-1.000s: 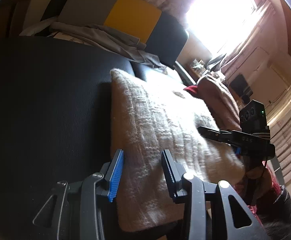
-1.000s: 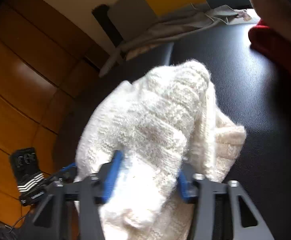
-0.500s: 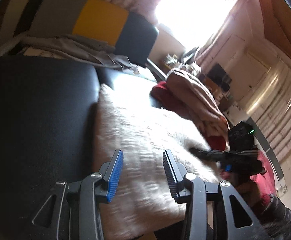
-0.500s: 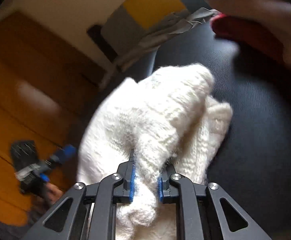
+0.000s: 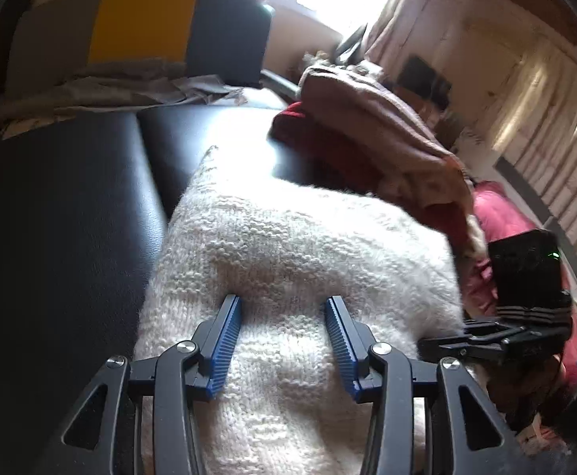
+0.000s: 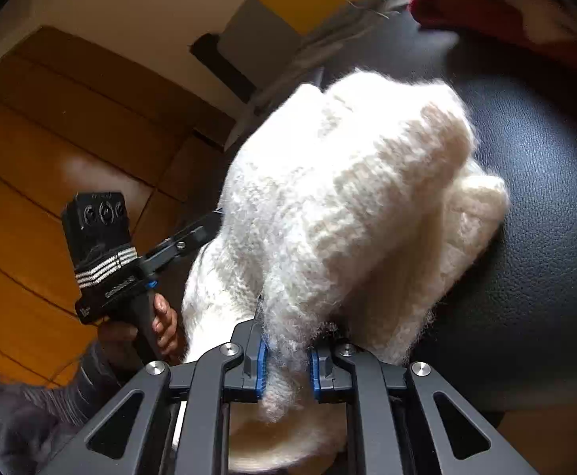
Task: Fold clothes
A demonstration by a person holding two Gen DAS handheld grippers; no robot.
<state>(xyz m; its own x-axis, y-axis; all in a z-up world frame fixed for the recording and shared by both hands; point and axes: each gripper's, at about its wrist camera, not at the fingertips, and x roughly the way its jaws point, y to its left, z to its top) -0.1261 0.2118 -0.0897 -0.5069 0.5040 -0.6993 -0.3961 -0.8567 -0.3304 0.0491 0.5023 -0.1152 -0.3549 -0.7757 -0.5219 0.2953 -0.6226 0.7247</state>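
Sweater, a thick cream knit, lies on a black leather seat, which looks like a sofa or bench cushion, and both sets of fingers are at its near end. The right gripper has its fingers nearly closed on a bunched fold of the knit, and that pinch lifts the cloth into a rounded hump ahead of the fingers, with a lower layer showing beneath and to the right of them. I judge the fold is held up so that it can be carried over or laid down flat. The left gripper has its fingers well apart and holds nothing; the knit fills the gap between them and runs on past their tips, so the fingers seem to rest on or just over the cloth, perhaps to steady it while the other side is raised. Seen from the left wrist, the sweater's long axis runs straight away from the fingertips toward a far corner, narrowing as it goes. Whether that far end is collar or hem I cannot tell. Beyond the right fingers in that view sits a pile of red and brown clothes, near the sweater's far edge. A hand grips the left gripper's handle.
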